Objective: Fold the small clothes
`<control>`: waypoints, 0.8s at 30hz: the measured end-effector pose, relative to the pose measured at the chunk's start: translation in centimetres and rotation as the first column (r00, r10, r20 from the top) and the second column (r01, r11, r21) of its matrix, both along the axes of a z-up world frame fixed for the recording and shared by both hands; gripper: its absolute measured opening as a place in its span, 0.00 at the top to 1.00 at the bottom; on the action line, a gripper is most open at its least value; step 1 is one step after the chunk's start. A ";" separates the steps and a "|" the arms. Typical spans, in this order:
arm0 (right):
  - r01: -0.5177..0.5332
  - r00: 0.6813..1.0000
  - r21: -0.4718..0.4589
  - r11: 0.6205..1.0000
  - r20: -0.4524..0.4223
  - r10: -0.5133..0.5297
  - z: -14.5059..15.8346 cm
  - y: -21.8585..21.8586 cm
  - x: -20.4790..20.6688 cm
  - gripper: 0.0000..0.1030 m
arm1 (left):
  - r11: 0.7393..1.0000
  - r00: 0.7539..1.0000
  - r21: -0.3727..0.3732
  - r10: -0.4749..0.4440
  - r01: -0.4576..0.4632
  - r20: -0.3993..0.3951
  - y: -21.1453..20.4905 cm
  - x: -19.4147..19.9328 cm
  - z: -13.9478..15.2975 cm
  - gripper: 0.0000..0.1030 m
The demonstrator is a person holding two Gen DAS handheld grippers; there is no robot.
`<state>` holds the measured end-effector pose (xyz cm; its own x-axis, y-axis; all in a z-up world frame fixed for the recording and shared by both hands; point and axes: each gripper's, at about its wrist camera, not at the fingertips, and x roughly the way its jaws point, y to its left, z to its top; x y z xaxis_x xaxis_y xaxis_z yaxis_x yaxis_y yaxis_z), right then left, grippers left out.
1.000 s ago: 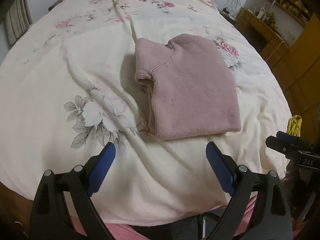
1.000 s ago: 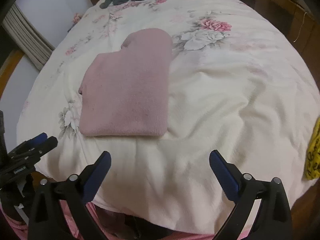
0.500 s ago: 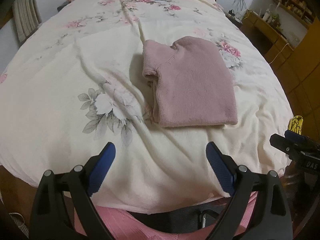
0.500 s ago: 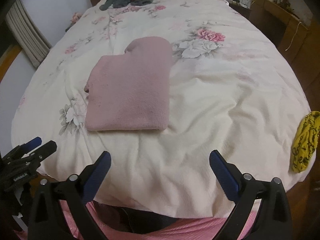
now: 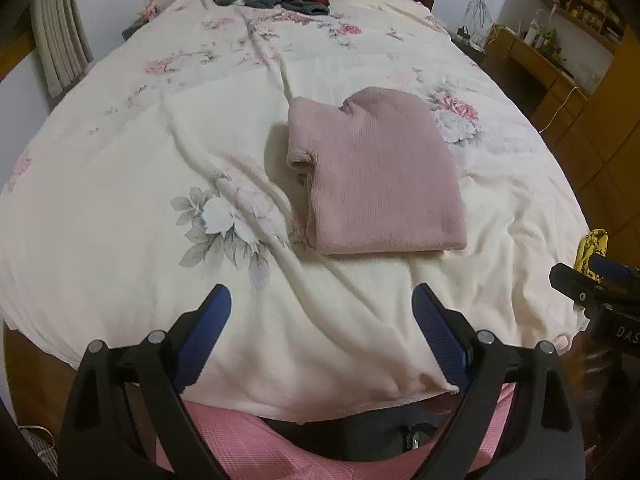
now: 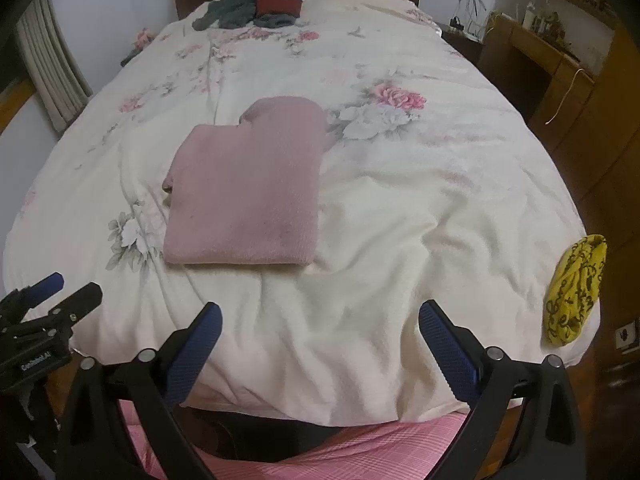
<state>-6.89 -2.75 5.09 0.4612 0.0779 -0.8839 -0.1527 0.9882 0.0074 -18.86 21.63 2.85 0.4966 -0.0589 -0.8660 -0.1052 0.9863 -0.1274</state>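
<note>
Pink sweater point(image 5: 376, 172) lies folded on the floral bedspread point(image 5: 120, 208), both grippers held back off the foot of the bed, empty.

We see the left gripper point(image 5: 322, 316) with jaws spread wide, nothing between them, well short of the sweater; the right gripper point(image 6: 320, 330) the same, wide apart and empty. Left view gives us the sweater's stacked left edge with the tucked sleeve cuff and only a sliver of the yellow cloth point(image 5: 592, 248) behind the other gripper's tips at far right. Right view shows that yellow patterned cloth point(image 6: 576, 290) whole, at the bed's right edge, and the sweater point(image 6: 248, 188) as a flat rectangle, left of centre. Both views catch the grey and red clothes pile point(image 6: 256, 8) by the headboard.
</note>
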 end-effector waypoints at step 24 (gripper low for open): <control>0.014 1.000 0.007 1.000 0.006 -0.014 -0.2 -0.8 0.3 0.04 | 0.999 0.999 0.041 -0.024 0.023 0.022 -1.4 0.1 1.0 0.12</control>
